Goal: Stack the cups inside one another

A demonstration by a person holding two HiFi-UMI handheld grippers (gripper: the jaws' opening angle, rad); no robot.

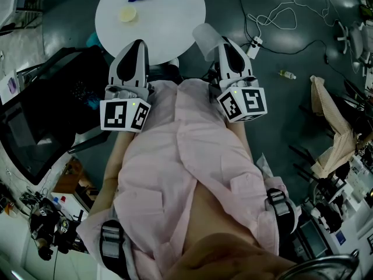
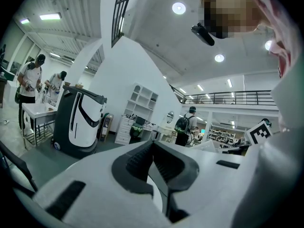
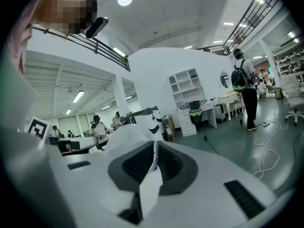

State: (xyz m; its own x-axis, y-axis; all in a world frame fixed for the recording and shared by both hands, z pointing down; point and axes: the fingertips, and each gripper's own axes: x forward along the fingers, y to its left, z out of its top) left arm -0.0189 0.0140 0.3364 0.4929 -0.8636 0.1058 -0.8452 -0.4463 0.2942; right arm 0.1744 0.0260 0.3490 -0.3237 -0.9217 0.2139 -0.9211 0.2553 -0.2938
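Right gripper (image 3: 154, 163): jaws clamped on the wall of a clear cup (image 1: 205, 38), which is carried level, off the desk (image 1: 180, 22), near its edge. This hold probably readies it for nesting. Left gripper (image 2: 153, 158): jaws closed, empty, held alongside. What looks like a yellow cup (image 1: 128, 14) stands on the desk.

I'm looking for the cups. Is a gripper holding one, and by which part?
The right gripper pinches a cup by its thin side wall. The left gripper is shut on nothing.
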